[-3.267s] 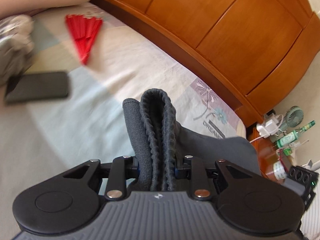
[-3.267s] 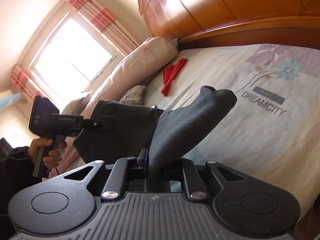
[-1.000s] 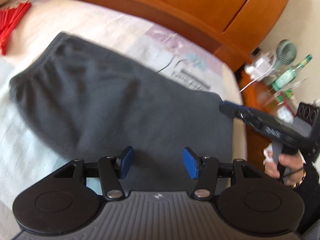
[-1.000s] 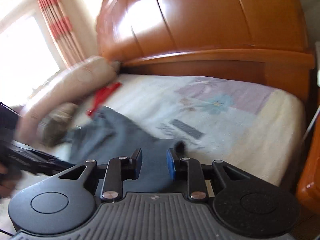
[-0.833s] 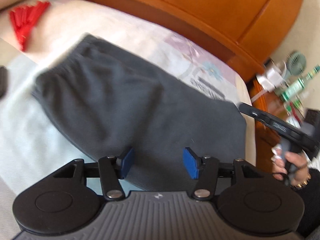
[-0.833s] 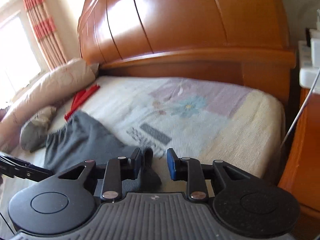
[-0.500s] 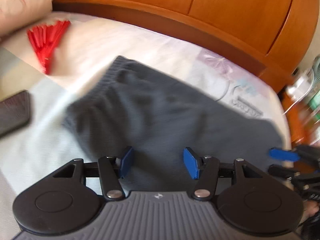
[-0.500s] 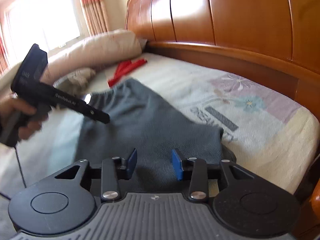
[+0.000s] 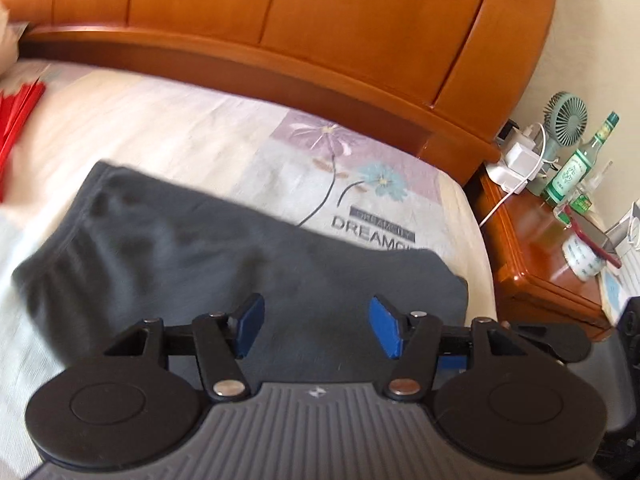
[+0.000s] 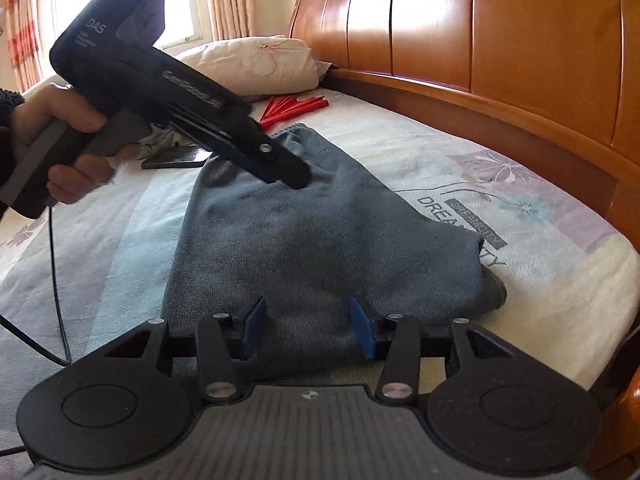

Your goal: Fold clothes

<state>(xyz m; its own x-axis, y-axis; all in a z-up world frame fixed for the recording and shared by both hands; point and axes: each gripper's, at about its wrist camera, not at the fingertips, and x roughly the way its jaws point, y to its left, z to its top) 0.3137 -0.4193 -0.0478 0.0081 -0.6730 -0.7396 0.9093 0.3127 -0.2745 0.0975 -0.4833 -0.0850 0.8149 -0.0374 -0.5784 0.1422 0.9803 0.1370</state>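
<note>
The grey garment (image 10: 320, 232) is laid flat on the bed (image 10: 560, 280), near the headboard (image 10: 500, 60) and reaching toward the bed's side edge by the nightstand (image 9: 548, 264); its long axis is run roughly parallel to the headboard, with the waistband end pointed toward the pillow (image 10: 260, 64) and the narrower end toward that side edge. The left gripper (image 9: 316, 330) is held released above the waistband half, nothing being gripped between its jaws. The right gripper (image 10: 306, 328) is positioned over the garment's near edge, closer to the narrow end, its jaws being opened with no cloth pinched between them.
</note>
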